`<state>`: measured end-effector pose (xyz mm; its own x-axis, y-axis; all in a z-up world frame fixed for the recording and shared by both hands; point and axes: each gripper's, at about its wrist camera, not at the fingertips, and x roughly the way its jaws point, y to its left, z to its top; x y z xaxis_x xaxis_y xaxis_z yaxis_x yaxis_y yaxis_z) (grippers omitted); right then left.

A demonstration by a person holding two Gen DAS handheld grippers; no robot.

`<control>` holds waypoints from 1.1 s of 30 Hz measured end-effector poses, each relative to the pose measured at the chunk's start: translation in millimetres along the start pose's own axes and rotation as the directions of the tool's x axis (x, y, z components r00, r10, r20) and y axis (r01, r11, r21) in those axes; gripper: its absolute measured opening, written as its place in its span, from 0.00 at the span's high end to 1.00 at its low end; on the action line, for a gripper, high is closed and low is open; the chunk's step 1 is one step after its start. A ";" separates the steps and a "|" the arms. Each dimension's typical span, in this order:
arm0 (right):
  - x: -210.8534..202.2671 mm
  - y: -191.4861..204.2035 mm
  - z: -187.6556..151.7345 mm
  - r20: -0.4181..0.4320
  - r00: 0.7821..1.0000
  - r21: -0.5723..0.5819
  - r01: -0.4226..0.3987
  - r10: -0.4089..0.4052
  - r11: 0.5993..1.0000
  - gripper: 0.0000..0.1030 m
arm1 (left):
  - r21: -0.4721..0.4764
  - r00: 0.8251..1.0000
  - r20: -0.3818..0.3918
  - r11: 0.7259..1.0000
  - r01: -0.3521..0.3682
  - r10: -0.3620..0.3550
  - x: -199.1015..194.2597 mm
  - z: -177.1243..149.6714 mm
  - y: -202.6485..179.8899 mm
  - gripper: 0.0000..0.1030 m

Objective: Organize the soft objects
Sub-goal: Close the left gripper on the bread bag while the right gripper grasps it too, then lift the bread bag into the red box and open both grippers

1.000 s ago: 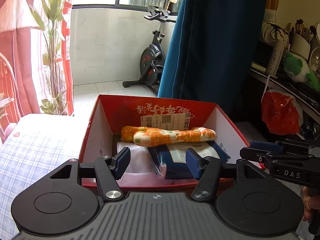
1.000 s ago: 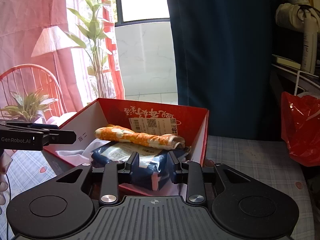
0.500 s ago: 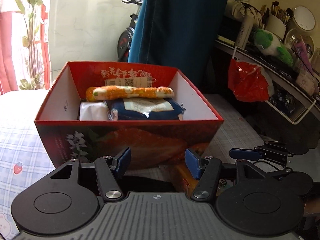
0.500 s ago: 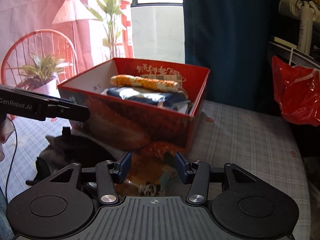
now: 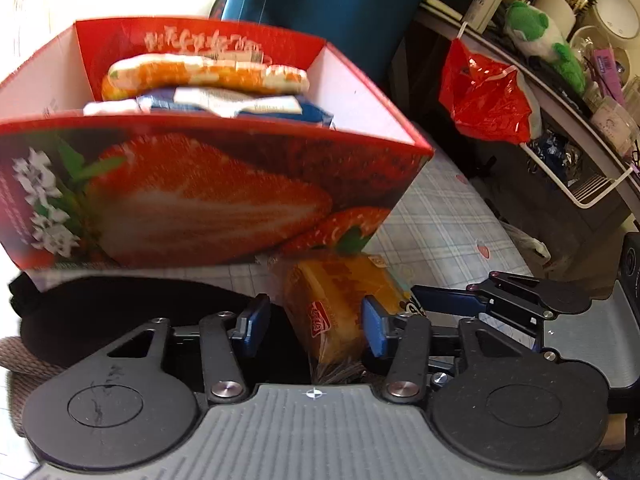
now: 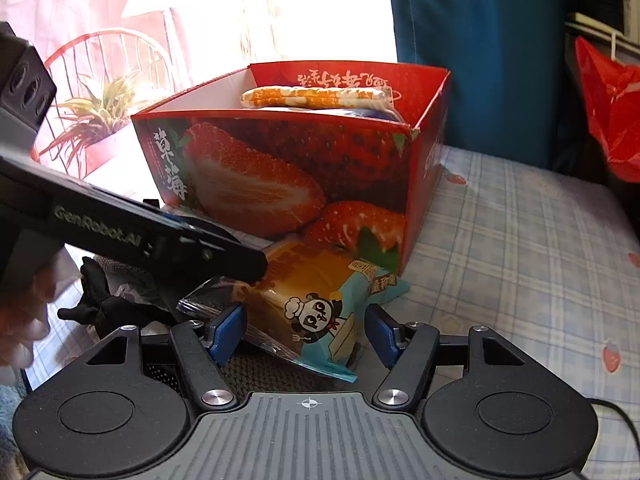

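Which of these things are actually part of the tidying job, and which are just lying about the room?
Part of the job:
- strawberry box
- orange roll and blue packet inside it
- cake packet in front of the box
- black cloth beside it
- left tongs, closing; right tongs, opening

Just lying about:
- red bag
- green plush toy
- potted plant

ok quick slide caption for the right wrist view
Right gripper, jaws opening, straddles a panda-print snack pack lying on the checked cloth before the strawberry box.
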<state>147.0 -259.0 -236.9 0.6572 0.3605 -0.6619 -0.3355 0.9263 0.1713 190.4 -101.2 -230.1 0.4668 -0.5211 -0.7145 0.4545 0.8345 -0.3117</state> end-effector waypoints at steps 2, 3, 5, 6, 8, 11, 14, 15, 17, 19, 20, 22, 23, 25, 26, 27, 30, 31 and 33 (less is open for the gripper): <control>4.0 -2.4 -1.0 -0.004 1.000 0.015 -0.023 0.023 1.000 0.41 | -0.024 1.000 -0.001 0.999 0.030 -0.030 4.2 -1.2 3.0 0.50; 5.9 -3.8 -1.5 -0.005 0.999 0.023 -0.031 0.031 0.999 0.41 | -0.034 0.999 -0.003 0.998 0.046 -0.046 6.1 -1.6 4.0 0.50; 10.3 -5.3 -3.2 -0.020 0.999 0.026 -0.050 0.050 0.998 0.39 | -0.038 0.997 -0.012 0.997 0.071 -0.072 10.3 -2.5 4.4 0.50; 11.4 -4.3 -4.4 -0.020 0.999 0.016 -0.048 0.049 0.999 0.39 | -0.035 0.997 -0.018 0.996 0.080 -0.081 12.1 -2.6 3.9 0.50; 12.1 -2.5 -5.6 -0.018 0.999 0.009 -0.048 0.048 0.999 0.39 | -0.030 0.996 -0.023 0.996 0.086 -0.087 15.8 -2.2 3.0 0.50; 12.4 -3.7 -4.9 -0.007 0.999 0.021 -0.049 0.050 0.999 0.42 | -0.049 0.995 -0.018 0.994 0.097 -0.098 19.0 -2.1 4.5 0.53; 10.5 -1.5 -5.1 0.001 0.999 0.040 -0.034 0.034 0.999 0.45 | -0.040 0.996 -0.010 0.995 0.087 -0.087 16.1 -2.7 1.4 0.54; 9.3 -0.4 -4.7 0.002 0.999 0.041 -0.032 0.032 0.999 0.47 | -0.038 0.996 -0.008 0.996 0.084 -0.085 14.3 -2.5 0.5 0.54; 6.4 1.3 -3.2 0.009 1.000 0.030 -0.025 0.025 0.999 0.49 | -0.024 0.997 -0.003 0.997 0.078 -0.078 8.3 -2.3 -0.7 0.55; 2.2 3.6 -1.1 0.015 1.000 0.024 -0.025 0.025 0.999 0.51 | -0.008 0.997 0.009 0.997 0.075 -0.075 -0.6 -1.8 -2.0 0.55; -0.2 5.0 0.8 0.018 0.999 0.020 -0.028 0.028 0.999 0.51 | -0.001 0.997 0.016 0.997 0.074 -0.074 -5.1 -1.6 -2.8 0.55; -5.2 9.4 3.6 0.027 0.999 0.006 -0.027 0.027 1.000 0.51 | 0.011 0.997 0.035 0.997 0.074 -0.075 -16.7 -1.7 -3.1 0.55; -7.9 12.1 4.9 0.031 0.999 -0.001 -0.026 0.026 1.000 0.51 | 0.013 0.996 0.045 0.997 0.075 -0.075 -21.6 -1.4 -3.8 0.55; -13.1 17.8 8.1 0.039 0.999 -0.013 -0.025 0.025 1.000 0.51 | 0.016 0.995 0.062 0.997 0.075 -0.076 -32.2 -1.0 -4.3 0.55; -15.8 21.1 9.9 0.044 0.999 -0.017 -0.025 0.026 1.000 0.51 | 0.020 0.995 0.072 0.997 0.075 -0.076 -38.3 -0.3 -4.8 0.55; -18.3 24.2 11.3 0.048 0.999 -0.022 -0.025 0.026 0.999 0.51 | 0.024 0.994 0.082 0.997 0.075 -0.077 -44.5 0.2 -4.3 0.55; -27.7 35.3 18.9 0.064 0.998 -0.039 -0.026 0.028 0.999 0.52 | 0.031 0.990 0.114 0.996 0.079 -0.082 -63.4 2.8 -3.3 0.55; -30.6 38.6 22.3 0.070 0.997 -0.044 -0.026 0.029 0.999 0.52 | 0.032 0.989 0.124 0.996 0.080 -0.083 -69.3 3.8 -2.4 0.55; -36.1 45.6 31.2 0.081 0.996 -0.052 -0.030 0.034 0.998 0.52 | 0.037 0.985 0.150 0.996 0.081 -0.085 -84.0 7.6 -0.5 0.55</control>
<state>129.0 -226.3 -182.5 0.6978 0.3991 -0.5948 -0.3894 0.9083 0.1526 156.7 -59.2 -165.2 0.5352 -0.6113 -0.5829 0.5181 0.7826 -0.3450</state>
